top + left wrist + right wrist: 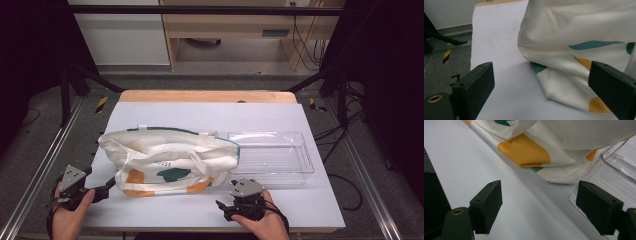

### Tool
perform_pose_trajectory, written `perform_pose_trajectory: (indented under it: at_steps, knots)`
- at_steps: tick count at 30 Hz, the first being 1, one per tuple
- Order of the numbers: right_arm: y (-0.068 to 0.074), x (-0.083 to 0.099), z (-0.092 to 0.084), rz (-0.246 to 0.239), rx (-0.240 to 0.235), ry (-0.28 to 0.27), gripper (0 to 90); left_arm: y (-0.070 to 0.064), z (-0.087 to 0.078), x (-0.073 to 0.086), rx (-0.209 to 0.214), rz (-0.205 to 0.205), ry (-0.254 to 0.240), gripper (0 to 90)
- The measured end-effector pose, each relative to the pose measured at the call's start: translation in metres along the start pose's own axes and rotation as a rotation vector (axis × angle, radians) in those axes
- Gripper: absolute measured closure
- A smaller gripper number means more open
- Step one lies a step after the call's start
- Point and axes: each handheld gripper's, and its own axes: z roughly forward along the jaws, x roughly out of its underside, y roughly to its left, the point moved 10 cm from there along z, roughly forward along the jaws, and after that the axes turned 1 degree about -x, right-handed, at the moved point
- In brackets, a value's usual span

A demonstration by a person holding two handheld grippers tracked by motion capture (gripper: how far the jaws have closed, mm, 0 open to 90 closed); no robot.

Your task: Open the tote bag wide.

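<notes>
Plainly the cloth bag (167,162) lying on the table (280,205) beside the clear tray (300,165) is soft, light and floppy; pinch a bottom corner or strap. Both left gripper (107,186) and right gripper (223,207) have open, empty jaws.

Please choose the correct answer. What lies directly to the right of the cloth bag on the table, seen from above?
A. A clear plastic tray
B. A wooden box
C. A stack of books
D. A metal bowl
A: in the high view a clear plastic tray lies beside the cloth bag, whose right end reaches its edge.
</notes>
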Motion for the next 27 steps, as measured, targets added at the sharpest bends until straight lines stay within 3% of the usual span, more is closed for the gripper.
perform_pose_trajectory:
  at_steps: [4,8,10,16,20,22,27]
  knots:
    - [0.0,0.0,-0.003,-0.005,0.004,-0.003,22.8,-0.004,0.001,-0.001,0.018,0.014,0.001,6.2]
    - [0.0,-0.001,-0.004,-0.002,0.002,-0.003,26.7,-0.011,-0.003,-0.009,0.059,-0.017,-0.025,6.0]
    - [0.001,-0.003,-0.007,-0.011,-0.001,-0.007,28.4,-0.012,-0.007,-0.015,0.051,0.002,-0.039,6.0]
    - [0.003,-0.011,-0.019,-0.023,0.002,-0.047,29.6,-0.012,-0.02,-0.035,0.055,0.011,-0.077,6.1]
    - [0.003,-0.017,-0.027,-0.028,0.006,-0.062,31.6,-0.012,-0.033,-0.051,0.06,0.037,-0.099,5.9]
    - [0.001,-0.022,-0.031,-0.033,0.019,-0.073,34.1,-0.013,-0.043,-0.061,0.048,0.088,-0.087,5.7]
    - [0.0,-0.025,-0.034,-0.03,0.02,-0.078,36.8,-0.019,-0.051,-0.073,0.075,0.114,-0.094,5.6]
